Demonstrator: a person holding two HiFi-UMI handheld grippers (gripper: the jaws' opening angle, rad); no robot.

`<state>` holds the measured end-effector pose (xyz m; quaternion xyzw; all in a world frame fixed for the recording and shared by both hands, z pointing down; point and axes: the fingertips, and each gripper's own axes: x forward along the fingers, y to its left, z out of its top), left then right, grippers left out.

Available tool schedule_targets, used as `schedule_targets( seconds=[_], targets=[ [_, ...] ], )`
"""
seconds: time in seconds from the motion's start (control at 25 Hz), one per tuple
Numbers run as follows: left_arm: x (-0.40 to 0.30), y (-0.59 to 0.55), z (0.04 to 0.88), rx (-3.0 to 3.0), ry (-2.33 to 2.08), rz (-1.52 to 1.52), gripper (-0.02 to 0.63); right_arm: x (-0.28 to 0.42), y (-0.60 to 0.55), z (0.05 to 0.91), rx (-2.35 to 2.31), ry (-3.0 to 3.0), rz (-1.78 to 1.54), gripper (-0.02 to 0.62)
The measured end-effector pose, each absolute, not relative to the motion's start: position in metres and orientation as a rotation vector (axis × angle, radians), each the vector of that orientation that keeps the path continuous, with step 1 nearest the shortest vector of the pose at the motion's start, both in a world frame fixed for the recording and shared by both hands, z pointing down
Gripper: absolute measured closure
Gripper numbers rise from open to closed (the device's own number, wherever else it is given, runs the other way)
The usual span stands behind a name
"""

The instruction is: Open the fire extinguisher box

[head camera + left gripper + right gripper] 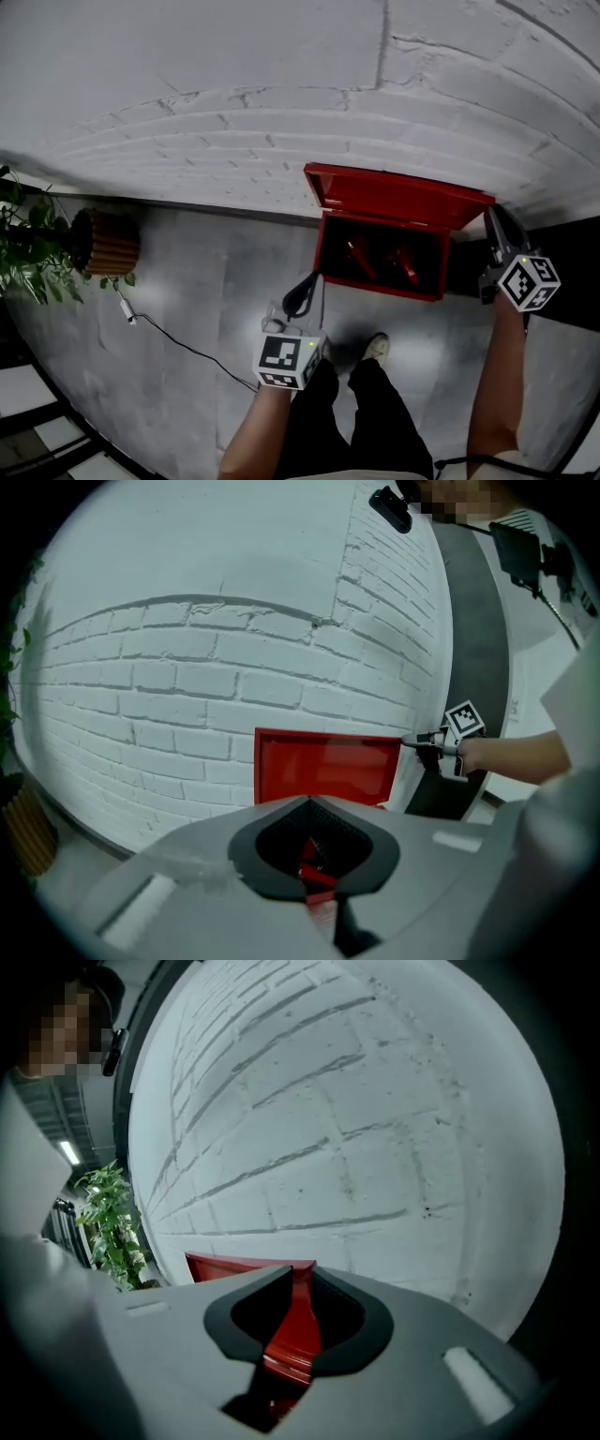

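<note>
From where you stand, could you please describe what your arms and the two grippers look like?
The left gripper and right gripper have grey bodies with black jaw pads. Each carries a white cube printed with black square markers; the left cube shows a small green light. Both forearms are bare, with no sleeves in view.

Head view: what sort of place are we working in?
Probably an indoor corridor or lobby: a white brick wall, a grey polished floor, and a red fire extinguisher box standing open against the wall.
</note>
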<state>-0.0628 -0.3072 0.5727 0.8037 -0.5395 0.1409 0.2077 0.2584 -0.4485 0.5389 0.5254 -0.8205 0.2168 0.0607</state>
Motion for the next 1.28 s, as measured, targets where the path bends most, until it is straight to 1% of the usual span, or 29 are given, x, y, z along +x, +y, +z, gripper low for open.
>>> schedule_targets(
  seconds=[0.16,0.28,0.4,0.56,0.8,1.04,1.28],
  targets=[
    [-0.07,-0.312,0.574,2.197,-1.49,0.404,0.6,0.264,-0.443,0.539,1.551,-2.531,0.638,0.533],
    [-0.076,-0.31,0.57,2.2,-1.503,0.416,0.6,0.265,-0.421,0.535,1.537,-2.52,0.567,0.547],
    [-0.076,-0.31,0.557,2.206,-1.505,0.415,0.6,0.252,-0.393,0.529,1.541,-2.511,0.493,0.586],
    [-0.068,-0.305,0.527,2.245,-1.509,0.412,0.6,0.226,-0.355,0.525,1.554,-2.522,0.538,0.588],
    [-0.066,-0.294,0.458,2.328,-1.509,0.394,0.6,0.203,-0.304,0.474,1.581,-2.546,0.517,0.588],
    [-0.062,-0.283,0.416,2.373,-1.517,0.377,0.6,0.204,-0.285,0.422,1.597,-2.512,0.443,0.588],
    [-0.041,-0.276,0.38,2.445,-1.482,0.388,0.6,0.19,-0.273,0.38,1.554,-2.515,0.399,0.588]
  ],
)
